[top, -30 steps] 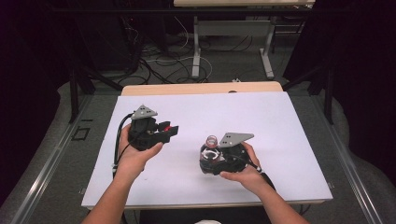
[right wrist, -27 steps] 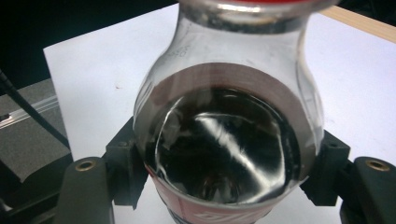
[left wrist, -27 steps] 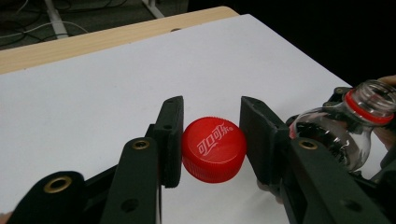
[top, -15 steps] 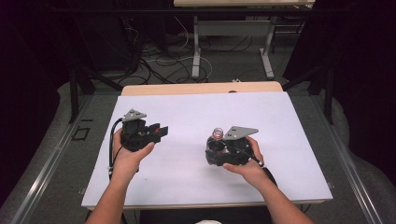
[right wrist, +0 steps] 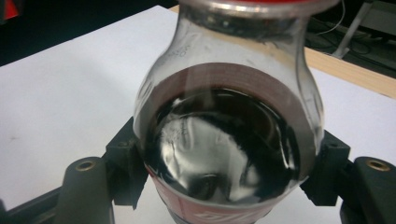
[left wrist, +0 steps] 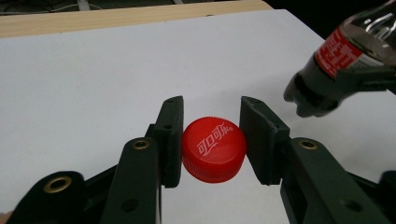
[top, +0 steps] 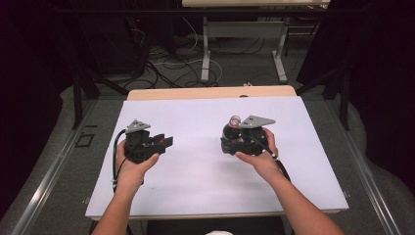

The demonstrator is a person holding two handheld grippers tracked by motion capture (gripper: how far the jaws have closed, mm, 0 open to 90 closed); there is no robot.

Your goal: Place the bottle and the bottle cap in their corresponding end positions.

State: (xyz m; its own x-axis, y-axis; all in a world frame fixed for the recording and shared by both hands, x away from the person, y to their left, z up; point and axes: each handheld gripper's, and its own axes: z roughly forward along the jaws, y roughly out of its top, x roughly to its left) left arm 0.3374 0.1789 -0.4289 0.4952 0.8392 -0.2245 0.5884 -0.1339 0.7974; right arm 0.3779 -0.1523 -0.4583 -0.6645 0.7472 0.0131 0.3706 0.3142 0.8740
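A red bottle cap (left wrist: 213,149) with white lettering sits between the pads of my left gripper (left wrist: 212,106), which is shut on it just above the white table top. In the high view this gripper (top: 166,142) is at the left, pointing right. My right gripper (top: 230,139) is shut on a clear cola bottle (top: 233,128) with a red label and dark liquid inside. The bottle's neck (top: 235,119) has no cap on it. That bottle (right wrist: 224,140) is pinched between the two black jaws in the right gripper view. It also hangs tilted at the upper right of the left gripper view (left wrist: 343,56).
The white table top (top: 195,112) has a wooden strip (top: 210,92) along its far edge. Beyond it are table legs and loose cables (top: 166,61) on the floor. A metal rail (top: 54,171) runs along the left side.
The two hands have drawn apart: the left one with the cap went left and lower, the right one with the bottle went right and farther from the person.
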